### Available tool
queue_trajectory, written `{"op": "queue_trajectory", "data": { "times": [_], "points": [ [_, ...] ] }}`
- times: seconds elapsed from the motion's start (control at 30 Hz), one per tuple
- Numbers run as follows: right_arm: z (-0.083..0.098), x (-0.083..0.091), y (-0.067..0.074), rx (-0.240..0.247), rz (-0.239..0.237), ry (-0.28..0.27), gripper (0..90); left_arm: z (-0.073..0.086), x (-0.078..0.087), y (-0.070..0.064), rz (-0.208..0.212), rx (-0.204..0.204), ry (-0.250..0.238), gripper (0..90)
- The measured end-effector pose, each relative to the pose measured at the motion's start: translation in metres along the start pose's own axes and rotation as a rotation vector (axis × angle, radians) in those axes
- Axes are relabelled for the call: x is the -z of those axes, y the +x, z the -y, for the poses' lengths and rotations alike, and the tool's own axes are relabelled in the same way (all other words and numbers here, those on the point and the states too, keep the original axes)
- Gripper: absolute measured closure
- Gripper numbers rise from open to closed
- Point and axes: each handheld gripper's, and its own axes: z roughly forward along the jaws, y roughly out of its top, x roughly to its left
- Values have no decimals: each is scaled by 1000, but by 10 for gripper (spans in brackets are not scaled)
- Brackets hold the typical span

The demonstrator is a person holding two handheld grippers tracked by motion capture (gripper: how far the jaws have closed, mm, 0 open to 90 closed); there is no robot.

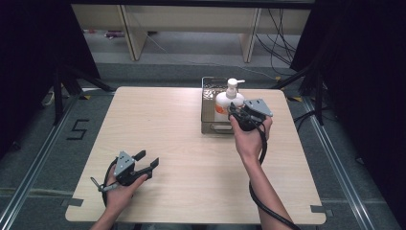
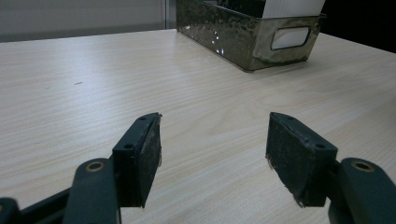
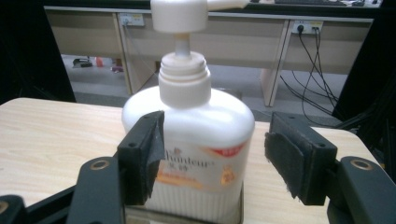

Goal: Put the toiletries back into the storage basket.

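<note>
Right tool (image 3: 212, 156) stands with jaws apart around the pump bottle (image 3: 196, 144) upright in the metal tray (image 1: 208, 108) (left tool (image 1: 142, 163) idles spread over the worktop (image 1: 191, 167)), so we judge squeezing shut comes next.

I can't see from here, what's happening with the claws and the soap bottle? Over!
Left claw open, low over bare table. Right claw open around soap bottle, not squeezing. Bottle upright in metal bin. Nothing blocking.
</note>
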Motion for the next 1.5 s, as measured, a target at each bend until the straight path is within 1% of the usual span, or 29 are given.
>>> {"op": "queue_trajectory", "data": {
  "times": [0.07,0.1,0.17,0.2,0.27,0.3,0.4,0.47,0.5,0.53,0.63,0.7,0.77,0.8,0.87,0.93,1.0,1.03,1.1,1.2,1.23,1.27,1.3,1.33,1.37,1.4,1.43,1.47,1.5],
  "points": [
    [3,3,-3,-5,-10,9,382,0,0,0,0,0,0,351],
    [5,5,-4,-11,-26,8,383,0,0,0,0,1,-1,351],
    [8,10,-5,-36,-31,20,386,0,0,0,0,-2,0,351],
    [10,10,-8,-21,-34,13,388,0,-1,0,4,-1,-7,352],
    [14,15,-9,-25,-34,27,390,0,0,0,-1,-6,3,352],
    [15,16,-11,-4,-32,27,392,0,0,0,-1,-5,2,352],
    [22,21,-13,18,-35,24,397,0,-1,0,1,-1,-4,352],
    [27,24,-15,20,-29,29,398,0,-1,0,1,0,-4,352],
    [29,25,-16,22,-40,34,398,0,-1,0,4,0,-9,352],
    [32,27,-16,12,-36,43,399,0,-1,0,3,1,-9,352],
    [40,30,-20,37,-49,41,398,0,0,0,-4,-3,3,353],
    [45,33,-21,31,-54,52,398,0,0,0,-4,-2,3,352],
    [49,35,-25,53,-55,59,398,0,0,0,-5,-1,1,352],
    [52,35,-26,27,-61,64,398,0,0,0,-5,-1,1,352],
    [56,36,-30,33,-64,71,398,0,0,-1,-6,0,1,352],
    [61,38,-32,16,-61,79,397,0,0,0,-6,-2,1,352],
    [65,38,-37,44,-58,84,398,0,0,-1,-7,-2,2,353],
    [68,39,-37,20,-56,82,398,0,0,-1,-7,-2,1,353],
    [71,40,-41,32,-55,90,398,0,0,-1,-7,-2,2,353],
    [78,40,-45,21,-59,93,399,0,0,-1,-8,0,1,353],
    [80,42,-44,-8,-47,113,399,0,0,-1,-9,1,1,353],
    [83,41,-47,16,-44,93,400,0,0,-1,-9,0,1,353],
    [84,43,-48,2,-43,119,402,0,0,-1,-9,0,1,353],
    [87,41,-51,22,-54,100,403,0,0,-1,-9,0,1,353],
    [89,43,-50,-4,-49,109,405,0,0,-1,-9,1,0,353],
    [91,43,-53,28,-47,100,407,0,0,-1,-9,1,0,353],
    [92,45,-52,0,-42,112,410,0,0,-1,-9,0,1,353],
    [94,45,-54,-1,-46,113,414,0,0,-1,-9,1,1,353],
    [95,45,-57,22,-59,118,416,0,0,-1,-9,1,1,353]
  ]
}}
